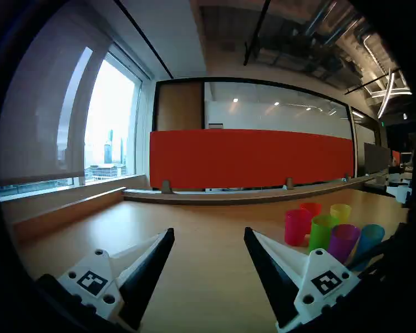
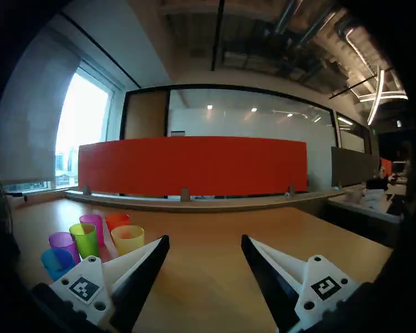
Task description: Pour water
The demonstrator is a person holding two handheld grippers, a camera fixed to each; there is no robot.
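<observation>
**Item 1. Left gripper** (image 1: 208,230): my jaws stand wide apart with nothing between them, low over the wooden table (image 1: 152,213).

**Item 2. Right gripper** (image 2: 204,237): jaws just as wide and also empty, over bare tabletop.

**Item 3. 6 cups** (image 1: 322,232): coloured see-through tumblers, upright, packed close together on the table. They sit off the right side of my left fingers and off the left side of my right fingers, so they lie between my 2 tools.

**Item 4. Water:** I cannot tell which cup holds any, as no level shows through the walls.

**Item 5. Backdrop:** red partition (image 1: 247,158) and window (image 1: 111,127), neither involved.

**Step in hand, as I judge it:** the approach, with nothing grasped yet.

**Next move calls for:** turning 1 gripper toward an outer cup, perhaps the blue cup (image 1: 370,238). The fingers must slip in without nudging its neighbours and close squarely on it. A 2nd cup then needs singling out to receive the pour.
</observation>
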